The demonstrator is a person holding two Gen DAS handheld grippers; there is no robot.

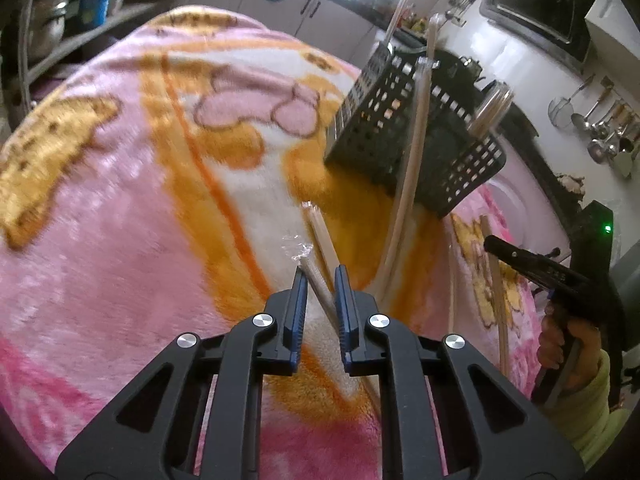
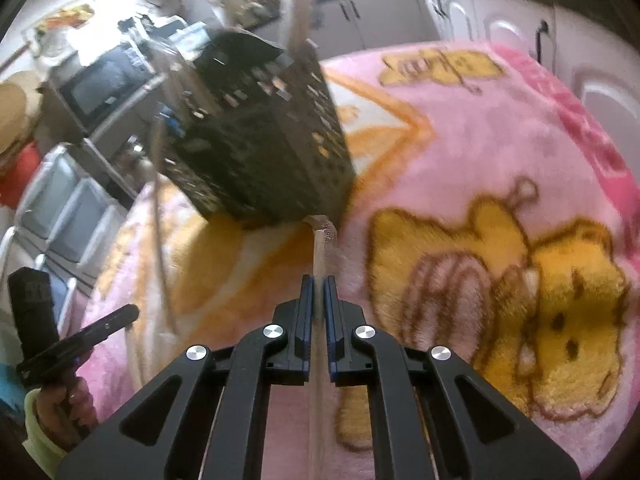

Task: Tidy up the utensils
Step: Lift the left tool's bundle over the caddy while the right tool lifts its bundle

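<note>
Kitchen, pink blanket-covered table: both tongs clenched on wrapped chopsticks.
L tongs [image 1: 321,276] & R tongs [image 2: 319,285] each gripped chopsticks [image 1: 316,276] lengthwise, tips toward black basket [image 1: 416,128] ahead; R nearer.

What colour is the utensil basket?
Black, with a grid of holes; the basket shows best in the left wrist view.

The big pink blanket [image 1: 120,240] is lying wide and bare on the left, so there is lots of room there. The black basket [image 1: 416,132] is standing in the way up ahead, with long sticks [image 1: 404,216] leaning out of it and crossing the path. On the right, the other gripper [image 1: 516,256] and a hand [image 1: 568,344] are filling the space.
</note>
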